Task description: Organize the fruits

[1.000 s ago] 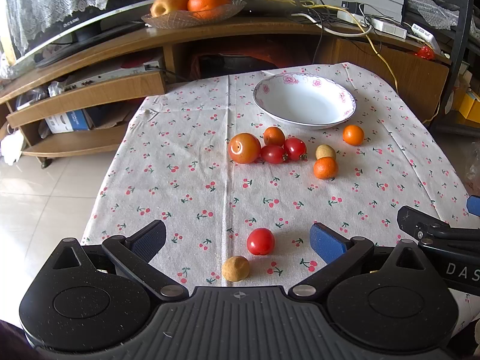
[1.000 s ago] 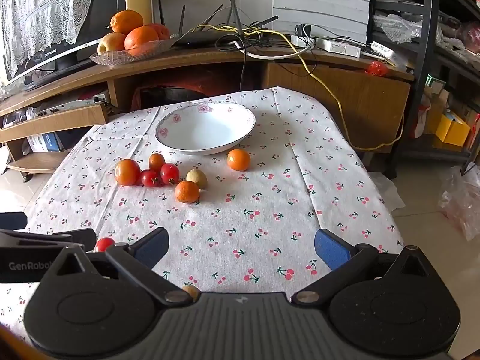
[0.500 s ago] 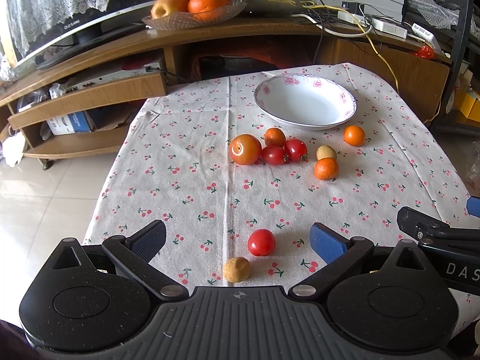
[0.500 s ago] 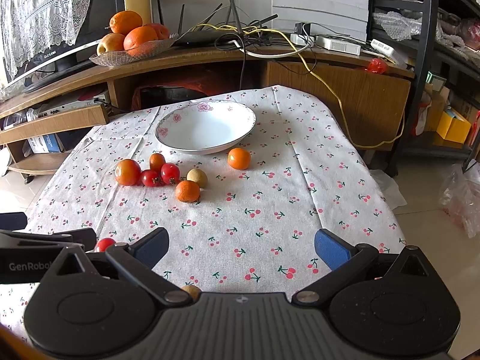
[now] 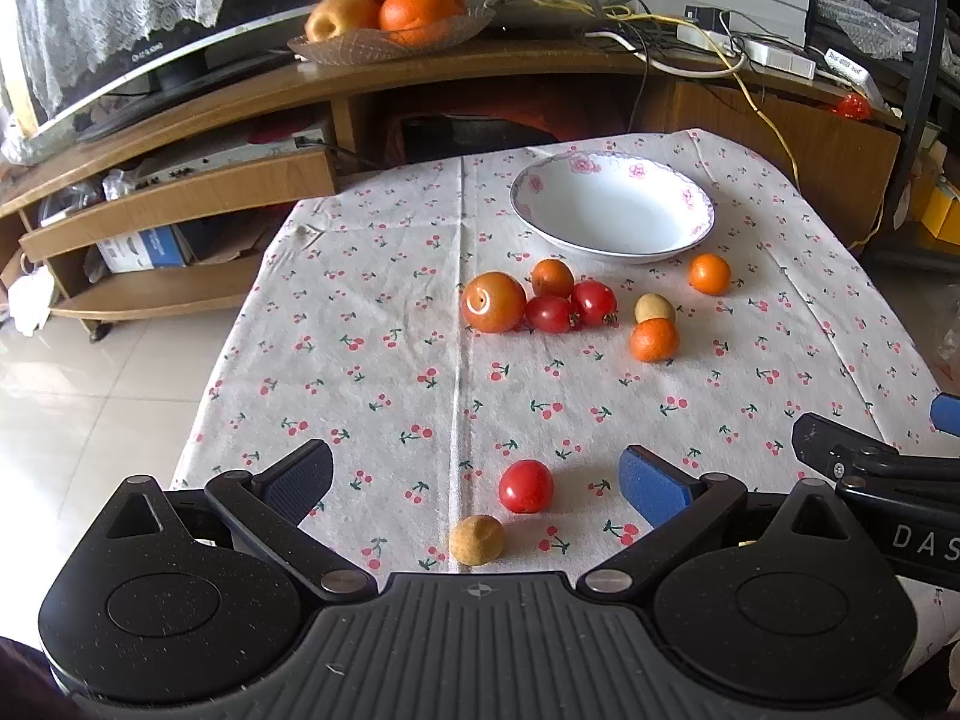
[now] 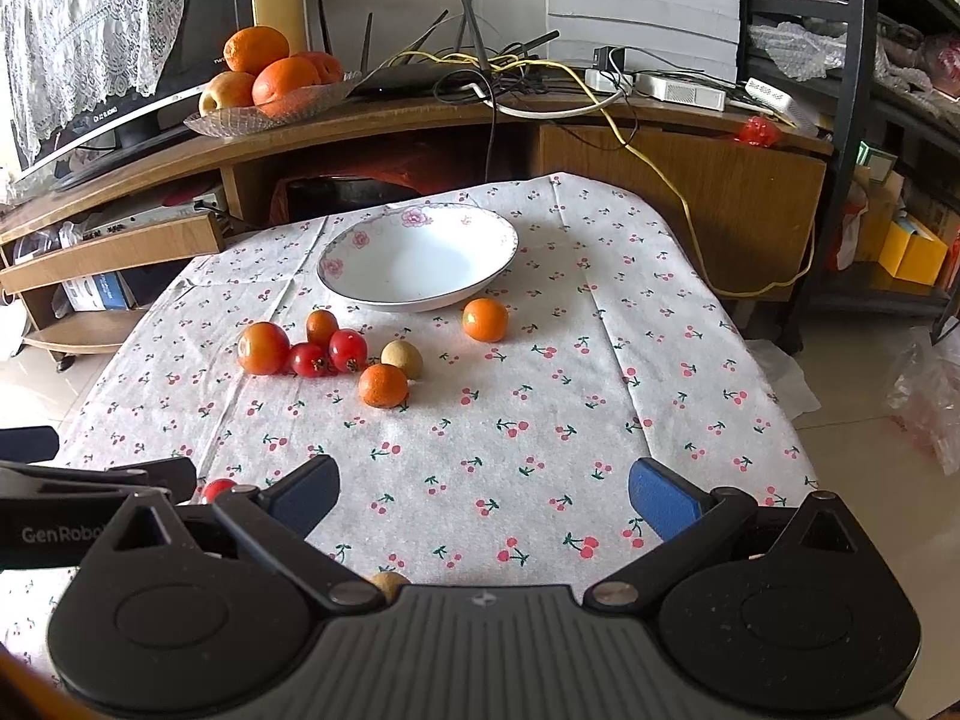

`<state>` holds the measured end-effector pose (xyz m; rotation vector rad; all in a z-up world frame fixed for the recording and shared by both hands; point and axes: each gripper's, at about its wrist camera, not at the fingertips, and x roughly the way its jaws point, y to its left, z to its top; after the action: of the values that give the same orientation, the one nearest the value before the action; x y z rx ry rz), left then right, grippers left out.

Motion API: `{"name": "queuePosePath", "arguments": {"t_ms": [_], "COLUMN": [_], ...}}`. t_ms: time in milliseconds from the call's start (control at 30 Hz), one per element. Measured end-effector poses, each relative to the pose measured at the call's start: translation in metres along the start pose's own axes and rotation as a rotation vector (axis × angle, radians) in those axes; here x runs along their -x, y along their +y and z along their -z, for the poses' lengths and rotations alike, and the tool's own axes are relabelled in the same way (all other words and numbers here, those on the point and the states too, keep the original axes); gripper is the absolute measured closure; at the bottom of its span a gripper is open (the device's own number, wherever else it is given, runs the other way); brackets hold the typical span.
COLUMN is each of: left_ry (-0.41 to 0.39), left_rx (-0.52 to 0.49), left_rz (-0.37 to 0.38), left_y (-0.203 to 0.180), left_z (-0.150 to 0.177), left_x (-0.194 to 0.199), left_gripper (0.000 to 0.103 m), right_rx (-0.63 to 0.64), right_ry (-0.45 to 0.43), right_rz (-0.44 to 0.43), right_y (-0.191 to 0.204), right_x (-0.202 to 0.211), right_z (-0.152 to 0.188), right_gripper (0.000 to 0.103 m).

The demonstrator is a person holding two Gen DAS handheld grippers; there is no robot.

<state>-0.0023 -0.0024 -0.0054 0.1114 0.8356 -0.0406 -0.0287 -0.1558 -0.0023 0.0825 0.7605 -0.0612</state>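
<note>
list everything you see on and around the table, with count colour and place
bowl: 1, white with pink flowers, far end of table, empty
big tomato: 1, orange-red, left of the cluster
small tomatoes: 3 red, two in the cluster, one near the left gripper
small oranges: 3, orange, in front of the bowl
tan fruits: 2, one mid-table, one at the near edge
tablecloth: 1, white with cherries
fruit dish: 1, glass, on the wooden shelf
left gripper: 1, black, blue pads, open
right gripper: 1, same, open

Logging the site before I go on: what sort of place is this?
Probably a home living room: a TV on a wooden stand, a router with cables, and a cherry-print tablecloth.
</note>
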Motion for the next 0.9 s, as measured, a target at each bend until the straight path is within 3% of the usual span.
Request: {"name": "queuePosePath", "arguments": {"t_ms": [500, 900], "left_ry": [0.001, 0.049], "left_rx": [-0.008, -0.026], "left_rz": [-0.012, -0.018], "left_y": [0.002, 0.017], "left_z": [0.002, 0.024], "left_x": [0.001, -0.008], "left_gripper": [0.001, 0.002], "right_rx": [-0.004, 0.054], "right_ry": [0.012, 0.089], "right_rz": [-0.024, -0.082], "right_y": [0.001, 0.018], "right_x": [-0.002, -0.013], "right_z": [0.003, 0.018], "right_gripper": [0.000, 0.004]}}
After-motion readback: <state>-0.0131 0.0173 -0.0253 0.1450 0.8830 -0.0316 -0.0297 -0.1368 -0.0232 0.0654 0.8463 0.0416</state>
